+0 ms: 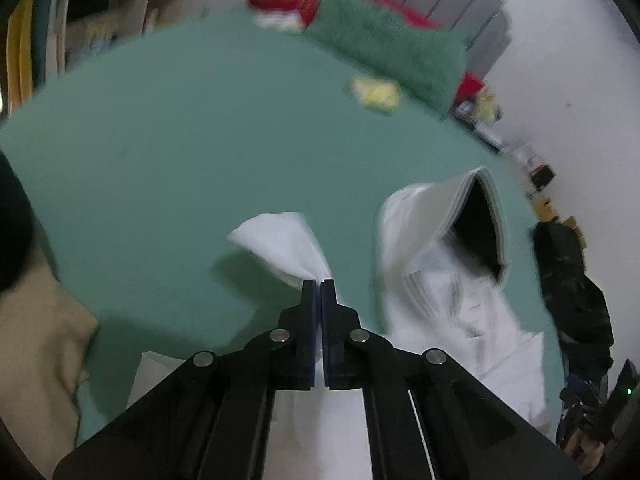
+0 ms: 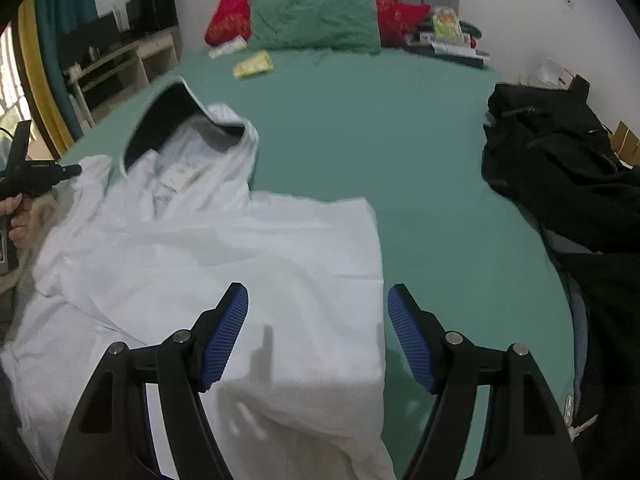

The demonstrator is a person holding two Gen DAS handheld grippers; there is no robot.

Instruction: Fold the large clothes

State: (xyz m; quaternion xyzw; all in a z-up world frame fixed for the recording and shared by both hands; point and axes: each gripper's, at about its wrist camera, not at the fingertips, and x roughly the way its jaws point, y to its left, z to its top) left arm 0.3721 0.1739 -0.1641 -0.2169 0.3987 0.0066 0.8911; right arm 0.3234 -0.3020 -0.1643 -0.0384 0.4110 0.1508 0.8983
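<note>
Across the green bed (image 2: 400,128) lies a white hooded top (image 2: 224,256), hood (image 2: 188,120) toward the headboard, its right side folded in to a straight edge. Black clothing (image 2: 560,176) sits well apart at the bed's right edge, with a green pillow (image 2: 320,20) at the head. Left gripper (image 1: 322,282): jaws pressed together, clamping a bunched piece of the white fabric. Right gripper (image 2: 318,300): jaws apart, holding nothing, over the top's folded edge.
</note>
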